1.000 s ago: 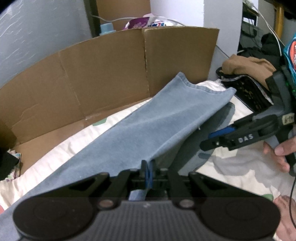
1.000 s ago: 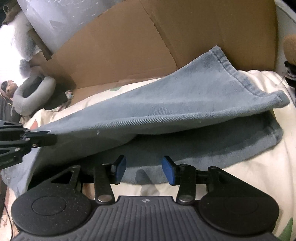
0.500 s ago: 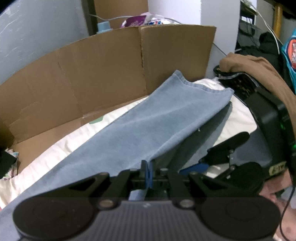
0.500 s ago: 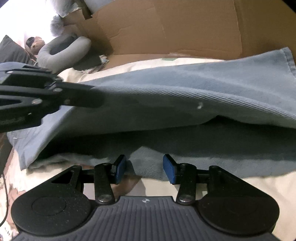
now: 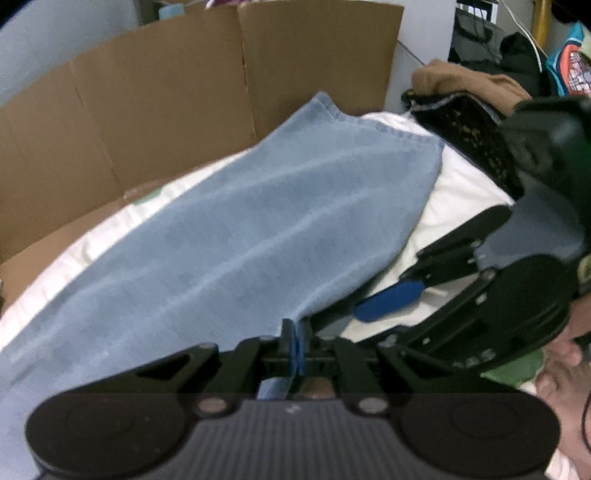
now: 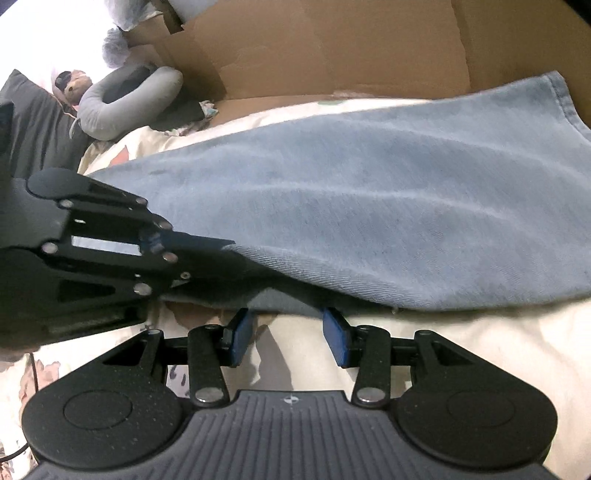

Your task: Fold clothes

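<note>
Cardboard sheet (image 5: 184, 110) against pale wall (image 5: 55, 33), patterned bedsheet (image 6: 461, 350)

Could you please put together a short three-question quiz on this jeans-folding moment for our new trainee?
1. True or false: the left gripper is shut on the light blue denim jeans.
2. Multiple choice: the right gripper is A) shut on the jeans, B) open with nothing between its fingers, C) gripping the brown cardboard box.
3. Fill in: behind the jeans, along the far edge of the cream patterned bedsheet, stands a flattened ______ box.

Key: 1 true; 2 B; 3 cardboard.
</note>
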Available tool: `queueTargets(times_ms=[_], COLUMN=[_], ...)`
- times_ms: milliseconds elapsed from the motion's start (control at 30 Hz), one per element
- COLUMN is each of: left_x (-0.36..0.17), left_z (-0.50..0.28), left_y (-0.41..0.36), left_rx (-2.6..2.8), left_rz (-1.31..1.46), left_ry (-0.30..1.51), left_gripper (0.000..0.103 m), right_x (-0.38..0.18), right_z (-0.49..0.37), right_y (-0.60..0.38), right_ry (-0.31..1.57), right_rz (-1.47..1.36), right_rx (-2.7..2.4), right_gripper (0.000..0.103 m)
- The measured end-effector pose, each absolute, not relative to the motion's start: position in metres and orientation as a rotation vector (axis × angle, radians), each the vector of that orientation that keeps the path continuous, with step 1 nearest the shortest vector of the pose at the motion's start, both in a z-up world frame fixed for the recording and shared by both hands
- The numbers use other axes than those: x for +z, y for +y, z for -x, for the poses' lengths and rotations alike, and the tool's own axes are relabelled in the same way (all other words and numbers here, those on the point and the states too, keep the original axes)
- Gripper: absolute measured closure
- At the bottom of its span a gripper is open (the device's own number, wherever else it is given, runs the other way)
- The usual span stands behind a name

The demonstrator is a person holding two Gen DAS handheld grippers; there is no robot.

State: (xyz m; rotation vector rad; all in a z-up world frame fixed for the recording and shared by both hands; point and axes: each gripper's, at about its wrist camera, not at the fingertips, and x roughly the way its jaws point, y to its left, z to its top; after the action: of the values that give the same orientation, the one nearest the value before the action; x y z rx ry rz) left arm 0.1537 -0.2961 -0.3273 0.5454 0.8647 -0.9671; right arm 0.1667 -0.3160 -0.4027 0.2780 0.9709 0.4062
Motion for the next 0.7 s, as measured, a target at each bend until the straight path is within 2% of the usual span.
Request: queueTargets(times_ms=[67,133,200,267,333,433,700], left_x=[-0.334,-0.338,-0.334,-0.324,-0.314,-0.301,-0.289], left_z=[-0.154,-0.152,-0.15,-0.149,-0.149,-0.147,-0.13], left_y=[-0.298,-0.3,-0.298,-0.292,-0.281,-0.263,-0.204], left_rx=[-0.97,-0.992,-1.018,-1.03,-1.017,-0.985,-0.851], left_rz=[-0.548,-0.573,-0.602,-0.615,-0.618,-0.621,-0.642], left_ry=[0.887,0.915,0.922,0.912,0.906,0.905,0.894], left_gripper=[0.101,0.094,0.092,0.086,0.071,0.058,0.036], right_x=[-0.402,-0.402,-0.4,-0.398,-0.396,-0.391,-0.381], right_z=[-0.161,-0.157,-0.154,-0.152,-0.15,-0.148,-0.147], right_y=[-0.319,-0.322,-0.324,-0.326,-0.328,-0.327,-0.318], right_ry=[0.975,0.979,0.981,0.979,0.973,0.957,0.942], right_rz=[-0.299,-0.315,-0.328,-0.345,-0.369,-0.392,-0.398], right_rx=[0.394,0.382,0.373,0.36,0.347,0.341,0.357], right_gripper=[0.054,0.054,0.054,0.053,0.053,0.053,0.053])
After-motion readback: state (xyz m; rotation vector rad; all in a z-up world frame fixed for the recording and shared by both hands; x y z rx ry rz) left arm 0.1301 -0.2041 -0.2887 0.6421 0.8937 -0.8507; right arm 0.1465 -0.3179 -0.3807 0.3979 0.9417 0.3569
